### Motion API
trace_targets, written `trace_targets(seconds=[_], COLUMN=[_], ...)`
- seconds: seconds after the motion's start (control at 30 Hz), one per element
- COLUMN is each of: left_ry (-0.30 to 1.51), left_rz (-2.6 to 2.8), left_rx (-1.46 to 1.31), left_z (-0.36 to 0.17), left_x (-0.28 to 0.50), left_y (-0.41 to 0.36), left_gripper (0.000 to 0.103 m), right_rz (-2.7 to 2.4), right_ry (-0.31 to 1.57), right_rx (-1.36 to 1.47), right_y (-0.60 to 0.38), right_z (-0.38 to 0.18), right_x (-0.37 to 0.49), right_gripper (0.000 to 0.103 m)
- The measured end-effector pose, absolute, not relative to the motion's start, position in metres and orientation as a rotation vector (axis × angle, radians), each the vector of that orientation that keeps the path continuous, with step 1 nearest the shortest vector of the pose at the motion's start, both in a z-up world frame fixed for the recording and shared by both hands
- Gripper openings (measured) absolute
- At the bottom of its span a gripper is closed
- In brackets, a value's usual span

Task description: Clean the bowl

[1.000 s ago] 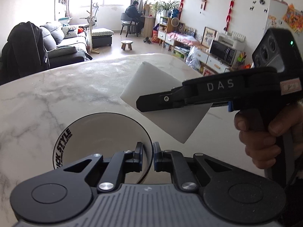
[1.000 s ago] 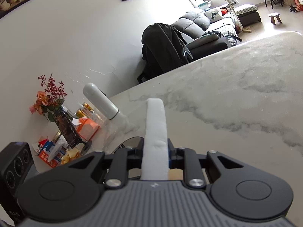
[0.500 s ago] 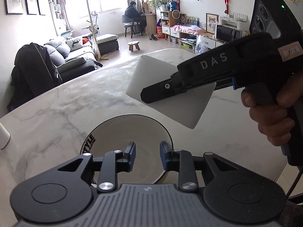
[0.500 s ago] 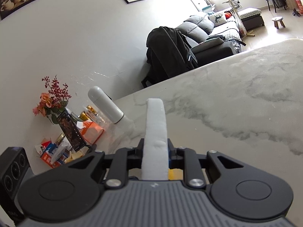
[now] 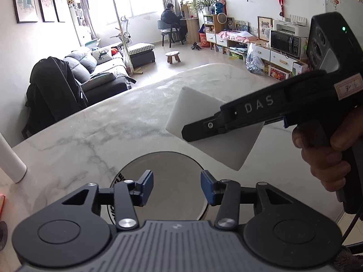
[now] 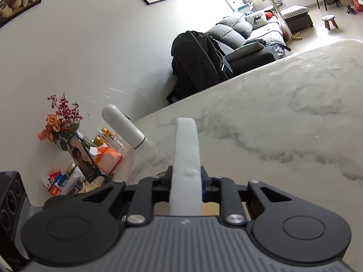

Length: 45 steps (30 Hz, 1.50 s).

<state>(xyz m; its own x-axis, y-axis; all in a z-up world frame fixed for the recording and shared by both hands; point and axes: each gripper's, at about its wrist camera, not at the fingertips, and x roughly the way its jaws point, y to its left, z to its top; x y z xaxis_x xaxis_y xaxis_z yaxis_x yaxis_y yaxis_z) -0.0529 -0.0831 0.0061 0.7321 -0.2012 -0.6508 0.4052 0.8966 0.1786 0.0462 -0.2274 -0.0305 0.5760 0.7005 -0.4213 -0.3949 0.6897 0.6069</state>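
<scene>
A black-rimmed bowl (image 5: 172, 165) with a pale inside and lettering on its side sits on the marble table (image 5: 102, 131), right below my left gripper (image 5: 177, 189). The left gripper is open and empty, its blue pads (image 5: 147, 187) apart above the bowl's near rim. My right gripper (image 6: 186, 179) is shut on a white sponge block (image 6: 186, 149), held edge-on. In the left wrist view the right gripper's finger (image 5: 204, 131) holds the sponge (image 5: 215, 136) in the air, up and to the right of the bowl. The bowl is hidden in the right wrist view.
A white cylindrical bottle (image 6: 123, 129) stands at the table's left edge, also in the left wrist view (image 5: 9, 158). Beside it are flowers (image 6: 60, 122), a phone on a stand (image 6: 82, 158), cans and snack packs. The table's right edge (image 5: 340, 215) is near.
My left gripper has let go of the bowl's rim, opened wide and drawn back. The right gripper with the sponge has shifted a little to the right in the left wrist view.
</scene>
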Motion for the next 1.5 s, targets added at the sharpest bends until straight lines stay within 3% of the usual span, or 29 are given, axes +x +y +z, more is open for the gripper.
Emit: trace_targets(seconds=[0.33, 0.5, 0.63, 0.7, 0.8, 1.17, 1.5], left_ry=[0.771, 0.857, 0.848, 0.829, 0.786, 0.742, 0.735], left_rz=[-0.375, -0.361, -0.363, -0.382, -0.394, -0.515, -0.571], left_rx=[0.37, 0.327, 0.303, 0.272, 0.246, -0.061, -0.166], left_z=[-0.026, -0.046, -0.046, -0.043, -0.035, -0.009, -0.012], left_x=[-0.041, -0.028, -0.027, -0.029, -0.031, -0.026, -0.03], left_y=[-0.1, -0.092, -0.087, -0.085, -0.082, -0.032, 0.004], left_gripper=[0.065, 0.041, 0.035, 0.02, 0.012, 0.012, 0.012], right_rz=[0.67, 0.668, 0.666, 0.664, 0.658, 0.687, 0.82], right_ry=[0.7, 0.709, 0.713, 0.717, 0.722, 0.684, 0.682], right_rx=[0.494, 0.498, 0.501, 0.502, 0.507, 0.475, 0.416], right_y=[-0.229, -0.23, -0.23, -0.231, -0.231, -0.223, -0.181], right_z=[-0.033, -0.035, -0.038, -0.039, -0.04, -0.021, -0.005], right_x=[0.046, 0.048, 0.049, 0.05, 0.051, 0.051, 0.059], right_gripper=[0.023, 0.023, 0.023, 0.023, 0.023, 0.023, 0.021])
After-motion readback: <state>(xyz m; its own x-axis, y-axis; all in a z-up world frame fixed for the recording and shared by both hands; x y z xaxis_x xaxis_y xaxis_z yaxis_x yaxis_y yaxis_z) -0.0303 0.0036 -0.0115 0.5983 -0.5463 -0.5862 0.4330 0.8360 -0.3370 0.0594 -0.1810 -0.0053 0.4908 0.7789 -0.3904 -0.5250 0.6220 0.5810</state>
